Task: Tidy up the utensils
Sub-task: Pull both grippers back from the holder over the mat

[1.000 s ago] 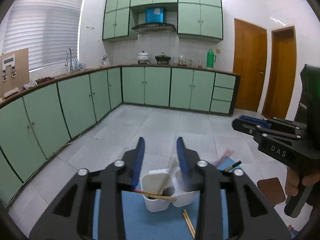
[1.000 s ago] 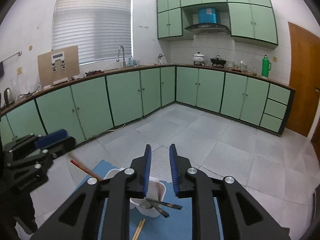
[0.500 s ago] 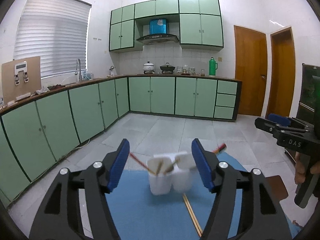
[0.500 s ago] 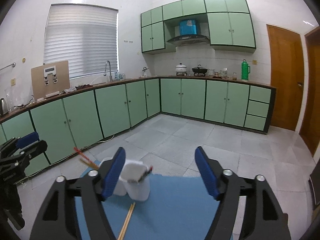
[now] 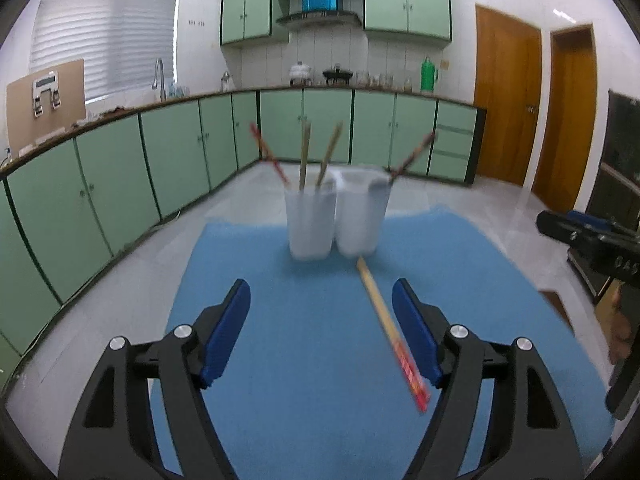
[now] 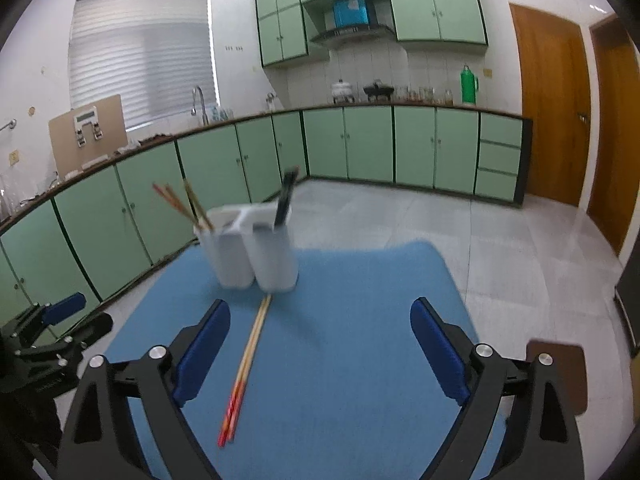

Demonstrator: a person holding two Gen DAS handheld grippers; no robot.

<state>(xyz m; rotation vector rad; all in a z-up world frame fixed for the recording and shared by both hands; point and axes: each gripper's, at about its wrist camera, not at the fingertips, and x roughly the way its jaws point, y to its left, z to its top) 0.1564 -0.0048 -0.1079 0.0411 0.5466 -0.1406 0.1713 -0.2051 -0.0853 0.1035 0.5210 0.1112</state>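
Observation:
A white two-compartment utensil holder (image 5: 335, 218) stands at the far part of a blue mat (image 5: 304, 360). Several chopsticks (image 5: 304, 156) stick up from its left cup; one red-tipped stick leans out of the right cup. A pair of chopsticks (image 5: 390, 326) lies on the mat in front of the holder. My left gripper (image 5: 321, 330) is open and empty above the mat, the chopsticks beside its right finger. In the right wrist view the holder (image 6: 250, 250) holds a dark utensil (image 6: 285, 200); the lying chopsticks (image 6: 246, 364) are near the left finger. My right gripper (image 6: 320, 356) is open and empty.
The mat (image 6: 320, 360) covers a small table; a brown patch (image 6: 560, 376) shows at its right edge. The other gripper shows at the right edge of the left view (image 5: 592, 240) and at the lower left of the right view (image 6: 44, 344). Green cabinets line the room.
Both grippers have opened wide and pulled back from the holder, which now stands farther away. The utensils now stand upright in the cups. A chopstick pair lies on the mat.

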